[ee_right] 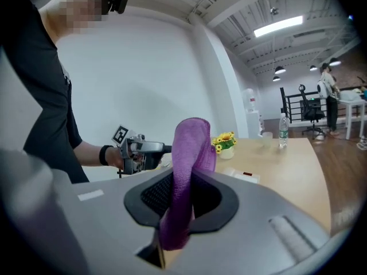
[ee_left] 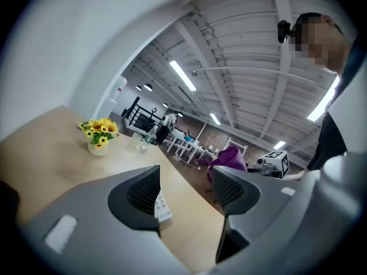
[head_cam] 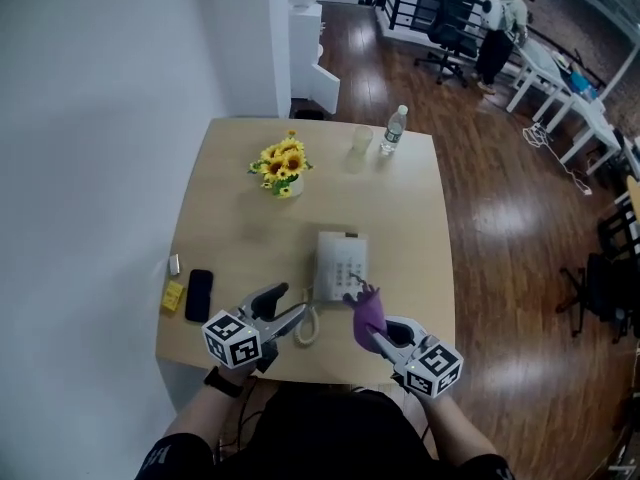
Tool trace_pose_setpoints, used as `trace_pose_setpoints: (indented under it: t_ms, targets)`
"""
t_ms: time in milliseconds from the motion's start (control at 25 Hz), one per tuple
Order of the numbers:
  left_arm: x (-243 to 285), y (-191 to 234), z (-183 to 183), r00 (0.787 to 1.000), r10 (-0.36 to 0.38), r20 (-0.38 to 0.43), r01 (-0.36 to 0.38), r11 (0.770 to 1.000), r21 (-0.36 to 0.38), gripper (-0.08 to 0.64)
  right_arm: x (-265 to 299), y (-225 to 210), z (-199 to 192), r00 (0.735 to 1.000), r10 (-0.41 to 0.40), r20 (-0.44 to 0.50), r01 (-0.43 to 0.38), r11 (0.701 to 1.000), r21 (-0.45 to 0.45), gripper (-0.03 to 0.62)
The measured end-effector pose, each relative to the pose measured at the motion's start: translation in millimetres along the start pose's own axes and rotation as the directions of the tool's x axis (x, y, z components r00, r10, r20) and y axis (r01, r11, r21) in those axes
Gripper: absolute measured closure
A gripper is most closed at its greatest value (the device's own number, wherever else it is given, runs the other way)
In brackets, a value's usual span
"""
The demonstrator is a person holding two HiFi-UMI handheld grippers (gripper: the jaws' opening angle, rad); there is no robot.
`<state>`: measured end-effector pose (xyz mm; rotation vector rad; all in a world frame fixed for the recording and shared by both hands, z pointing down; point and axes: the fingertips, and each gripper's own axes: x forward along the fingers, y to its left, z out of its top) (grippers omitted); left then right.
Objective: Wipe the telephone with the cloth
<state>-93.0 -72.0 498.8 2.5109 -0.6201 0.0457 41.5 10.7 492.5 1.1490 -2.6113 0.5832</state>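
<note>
Right gripper [head_cam: 383, 334] is pinching a purple cloth [head_cam: 366, 313]. In the right gripper view its jaws are pressed together on the cloth's middle, with a folded loop standing above them and a tail hanging below. Left gripper [head_cam: 291, 305] has its jaws spread with nothing between them; in the left gripper view only the tabletop and a sliver of keypad show in the gap. The telephone [head_cam: 341, 260] sits flat near the middle of the wooden table [head_cam: 230, 168], toward the person's edge. It is a pale rectangular desk set with its long axis running straight away from the person. It lies just ahead of the cloth and slightly to the left, and the cloth's top edge is at the near right corner of the telephone; whether it touches I cannot tell. The left gripper is just beside the near left corner, by the coiled cord [head_cam: 308, 326]. The right gripper looks the nearer and carries the cloth, so the wipe likely means going forward and a bit left, then down onto the top, along the long axis. Cloth looks soft, fuzzy and limp. Telephone looks like hard smooth plastic with a buttoned face. Table is light matte wood with rounded corners. Also on it, well apart from the telephone: sunflowers in a pot [head_cam: 283, 165], a glass [head_cam: 361, 141], a water bottle [head_cam: 394, 131] and a black mobile [head_cam: 199, 294].
</note>
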Motion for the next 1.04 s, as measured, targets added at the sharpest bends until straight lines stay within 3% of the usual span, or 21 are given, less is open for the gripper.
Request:
trace_pose_setpoints:
  t_ms: [160, 360, 600, 800, 1040]
  targets:
    - [-14.8, -29.9, -5.8, 0.999, -0.022, 0.025, 0.021, 0.999, 0.049, 0.291, -9.8, 22.8, -7.0, 0.999, 0.033, -0.014, -0.034, 0.999, -0.043, 0.531]
    - [-28.6, -75.2, -36.2, 0.999, -0.026, 0.021, 0.025, 0.999, 0.045, 0.279, -46.5, 54.6, -17.2, 0.998, 0.055, 0.003, -0.055, 0.995, -0.087, 0.529]
    - [-40.0, -150.0, -53.6, 0.995, -0.091, 0.029, 0.089, 0.993, 0.079, 0.239, -112.1, 84.2, -53.6, 1.0, 0.017, 0.026, -0.015, 0.997, -0.075, 0.531]
    - [-56.3, -192.1, -65.4, 0.993, -0.102, 0.051, 0.096, 0.989, 0.114, 0.205, -152.4, 104.6, -89.7, 0.999, 0.001, 0.037, 0.001, 0.999, -0.049, 0.531]
    - [-74.7, -242.1, -87.2, 0.99, -0.129, 0.052, 0.122, 0.985, 0.124, 0.19, -187.0, 123.7, -103.5, 0.998, -0.001, 0.069, 0.003, 0.999, -0.04, 0.531]
